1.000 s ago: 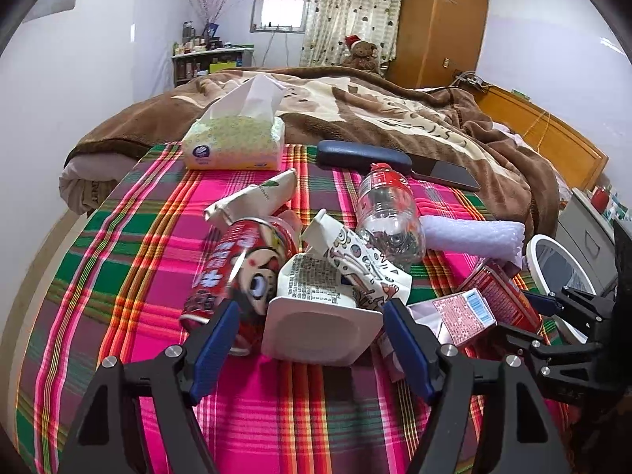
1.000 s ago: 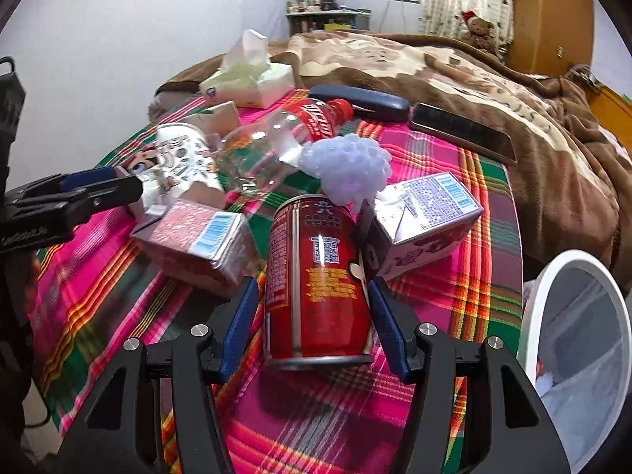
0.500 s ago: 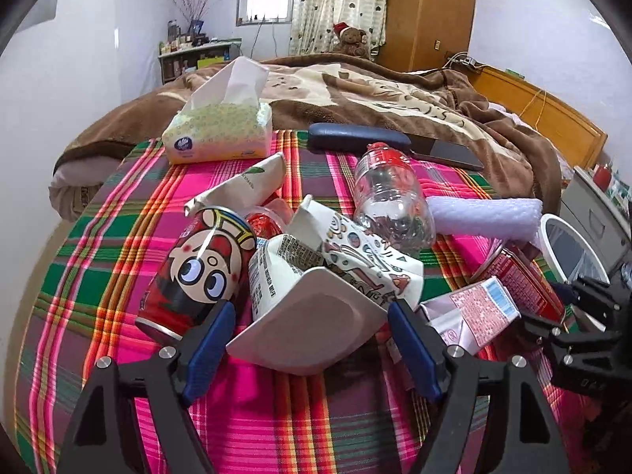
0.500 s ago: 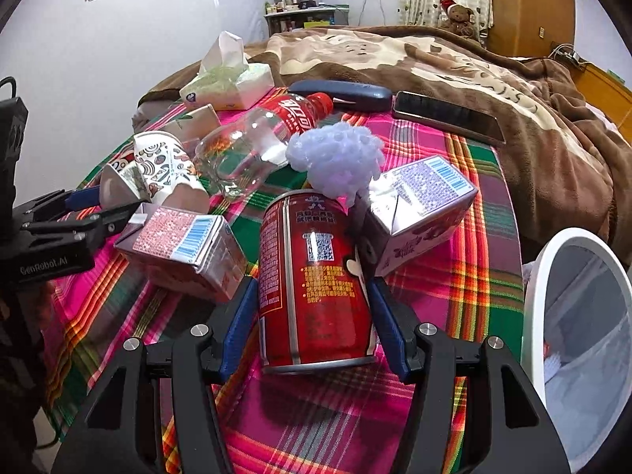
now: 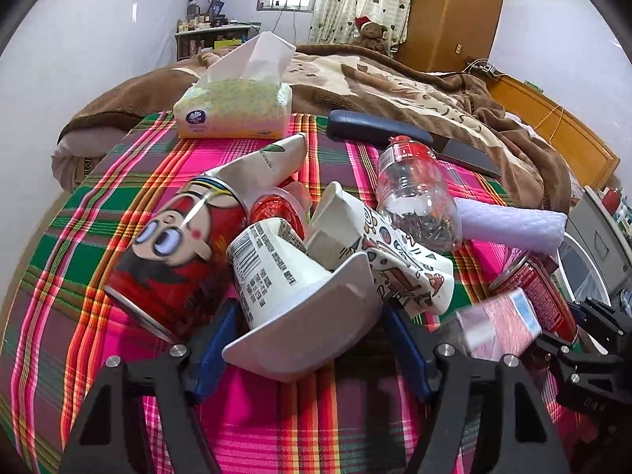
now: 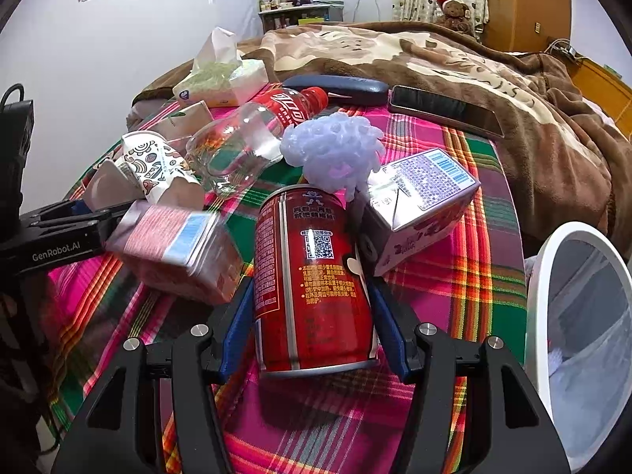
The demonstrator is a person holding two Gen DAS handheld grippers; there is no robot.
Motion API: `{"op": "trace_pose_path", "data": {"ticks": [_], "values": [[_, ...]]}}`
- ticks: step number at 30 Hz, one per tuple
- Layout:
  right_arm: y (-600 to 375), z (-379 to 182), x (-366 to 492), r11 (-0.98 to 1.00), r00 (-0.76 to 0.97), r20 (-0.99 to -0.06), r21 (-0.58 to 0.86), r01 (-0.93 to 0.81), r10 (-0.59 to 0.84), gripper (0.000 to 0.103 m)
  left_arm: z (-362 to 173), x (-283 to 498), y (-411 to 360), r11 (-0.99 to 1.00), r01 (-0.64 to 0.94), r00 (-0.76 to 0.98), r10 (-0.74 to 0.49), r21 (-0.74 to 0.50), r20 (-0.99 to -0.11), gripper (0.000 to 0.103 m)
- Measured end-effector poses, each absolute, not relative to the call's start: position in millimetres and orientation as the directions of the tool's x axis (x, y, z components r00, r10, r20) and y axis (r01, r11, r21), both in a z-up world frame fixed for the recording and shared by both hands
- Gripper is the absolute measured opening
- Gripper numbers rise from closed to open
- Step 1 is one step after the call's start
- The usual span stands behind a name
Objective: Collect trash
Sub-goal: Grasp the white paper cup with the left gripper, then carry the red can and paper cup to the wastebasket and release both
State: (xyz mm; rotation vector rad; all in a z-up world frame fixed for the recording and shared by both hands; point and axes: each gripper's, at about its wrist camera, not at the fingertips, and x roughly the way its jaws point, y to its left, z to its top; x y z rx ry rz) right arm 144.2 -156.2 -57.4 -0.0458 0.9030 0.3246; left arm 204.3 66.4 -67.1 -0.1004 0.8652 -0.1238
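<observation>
My left gripper [image 5: 308, 335] is shut on a white yogurt cup [image 5: 292, 308], tilted and lifted off the plaid cloth. A red cartoon can [image 5: 177, 252], a patterned paper cup [image 5: 399, 264] and a clear bottle [image 5: 414, 197] lie right behind it. My right gripper [image 6: 312, 316] is shut on a red drink can [image 6: 312, 276] lying lengthwise between the jaws. A pink carton [image 6: 173, 245] lies left of it, blurred. A purple carton [image 6: 418, 205] and a foam net [image 6: 335, 154] lie behind it. The white trash bin [image 6: 541, 296] stands at the right.
A tissue box [image 5: 233, 110], a dark glasses case [image 5: 375, 126] and a phone [image 6: 442, 110] lie at the table's far edge against a brown blanket [image 6: 513, 91]. The left gripper body [image 6: 59, 245] shows at the left of the right wrist view.
The left gripper has closed on the yogurt cup and tipped it up off the cloth. The right gripper has closed on the red can. The pink carton has shifted.
</observation>
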Motion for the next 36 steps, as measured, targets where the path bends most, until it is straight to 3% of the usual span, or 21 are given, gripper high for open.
{"op": "trace_pose_path", "data": {"ticks": [36], "values": [[-191,-38,87,0.945,0.633,-0.703,0.212,-0.248,0.324,0.055,-16,121,20,0.977,0.185,0.702,-0.207,-0.106,-0.682,0.072]]}}
